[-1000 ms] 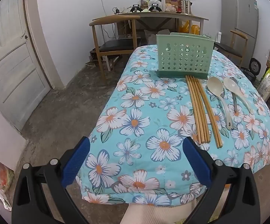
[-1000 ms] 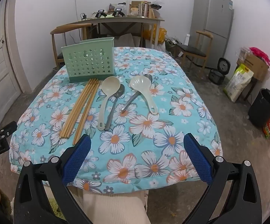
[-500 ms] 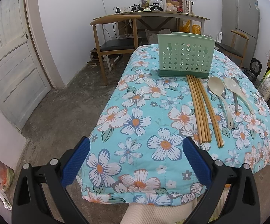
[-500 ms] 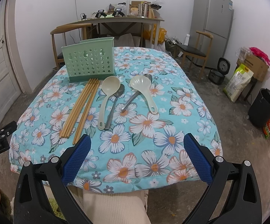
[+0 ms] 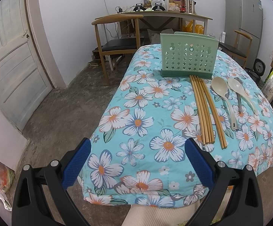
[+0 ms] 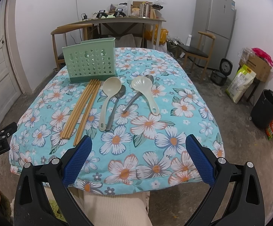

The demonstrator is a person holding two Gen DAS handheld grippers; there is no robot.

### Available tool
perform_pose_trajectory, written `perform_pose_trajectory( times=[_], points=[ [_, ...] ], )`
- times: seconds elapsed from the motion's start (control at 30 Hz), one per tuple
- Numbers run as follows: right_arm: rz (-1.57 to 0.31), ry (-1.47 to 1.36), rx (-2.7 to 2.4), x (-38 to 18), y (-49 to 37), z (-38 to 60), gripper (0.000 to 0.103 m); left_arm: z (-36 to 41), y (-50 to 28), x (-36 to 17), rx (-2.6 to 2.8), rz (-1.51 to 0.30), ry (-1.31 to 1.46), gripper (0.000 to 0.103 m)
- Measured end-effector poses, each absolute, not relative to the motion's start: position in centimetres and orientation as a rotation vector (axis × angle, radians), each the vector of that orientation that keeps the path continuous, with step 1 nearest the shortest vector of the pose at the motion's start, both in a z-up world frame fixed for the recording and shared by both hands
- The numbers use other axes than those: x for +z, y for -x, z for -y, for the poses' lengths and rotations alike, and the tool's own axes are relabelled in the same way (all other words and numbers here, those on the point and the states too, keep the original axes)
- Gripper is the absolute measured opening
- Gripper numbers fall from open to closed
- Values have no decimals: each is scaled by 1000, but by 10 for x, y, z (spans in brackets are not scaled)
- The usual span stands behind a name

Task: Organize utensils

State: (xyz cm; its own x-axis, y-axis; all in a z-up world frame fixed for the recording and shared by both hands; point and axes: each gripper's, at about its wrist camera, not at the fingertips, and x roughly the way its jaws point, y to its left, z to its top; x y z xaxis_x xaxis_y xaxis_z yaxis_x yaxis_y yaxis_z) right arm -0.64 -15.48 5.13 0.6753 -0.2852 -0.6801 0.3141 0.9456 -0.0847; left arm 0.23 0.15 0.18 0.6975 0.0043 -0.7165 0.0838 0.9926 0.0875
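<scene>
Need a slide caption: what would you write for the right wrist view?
Open right claw hovers before floral-clothed table: wooden chopsticks, plastic and metal spoons beside green perforated holder.

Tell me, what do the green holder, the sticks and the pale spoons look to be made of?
Green holder: likely moulded plastic, matte, with punched star holes. Chopsticks: probably wood or bamboo, plain tan. Pale spoons: apparently cream plastic, smooth. The grey spoons beneath look metal.

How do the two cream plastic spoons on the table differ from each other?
The left cream spoon has a round, smooth bowl; the right cream spoon has a scalloped one. The left one's handle looks longer and reaches nearer the table's front edge. The right one lies across a metal spoon. Both lie flat, bowls toward the green holder.
</scene>
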Motion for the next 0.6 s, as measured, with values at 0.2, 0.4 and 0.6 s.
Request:
perform_pose_trajectory(
  times=[0.2, 0.4, 0.6],
  points=[
    [-759, -40, -336, 52, 6, 155, 95, -8, -3, 0, -43, -802, -114, 97],
    [-757, -40, -337, 52, 6, 155, 95, -9, -4, -1, -42, -802, -115, 97],
    [-757, -39, -337, 52, 6, 155, 95, -9, -4, -1, -42, -802, -116, 97]
  ],
)
